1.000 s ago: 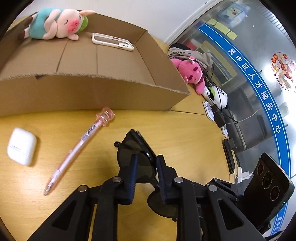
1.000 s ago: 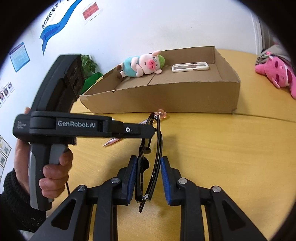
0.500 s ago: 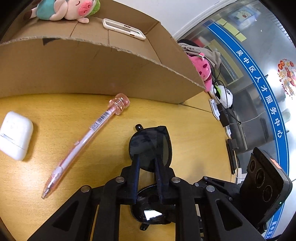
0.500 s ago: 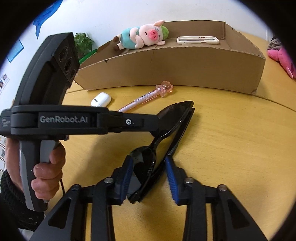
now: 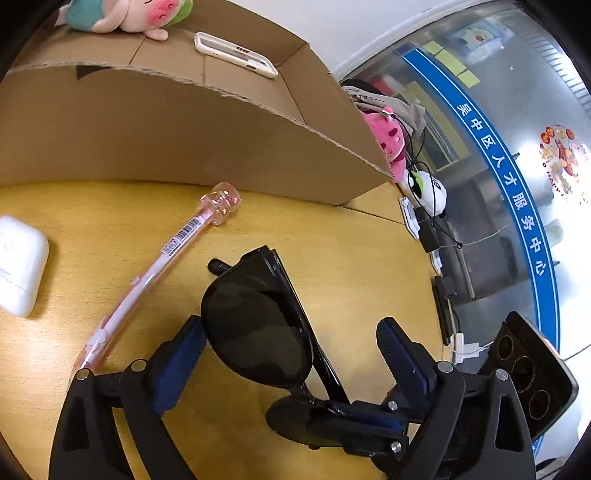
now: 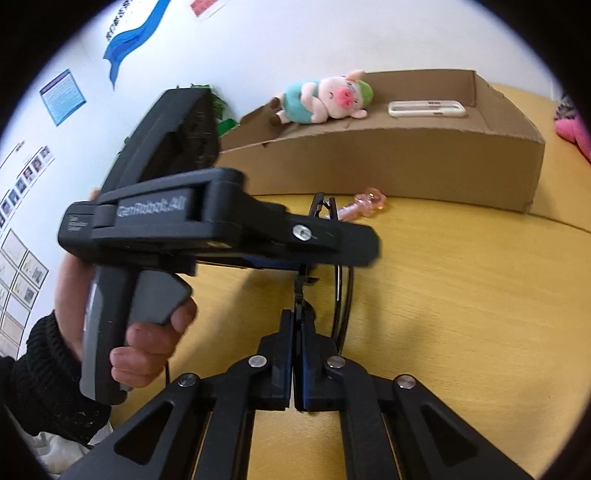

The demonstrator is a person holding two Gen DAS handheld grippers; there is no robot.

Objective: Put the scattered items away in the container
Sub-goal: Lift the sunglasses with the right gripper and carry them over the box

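Black sunglasses are held above the yellow table between my two grippers. My left gripper is open, its jaws wide apart on either side of the lens. My right gripper is shut on the sunglasses' frame; in the left wrist view it shows at the lower right. The cardboard box stands behind, holding a pig plush and a white phone case. A pink pen and a white earbud case lie on the table.
A pink plush and a white toy sit past the box's right end, with cables and small devices along the table edge. The left gripper's body and the hand holding it fill the left of the right wrist view.
My left gripper has opened and let go of the sunglasses. My right gripper has closed onto the frame and now holds them.
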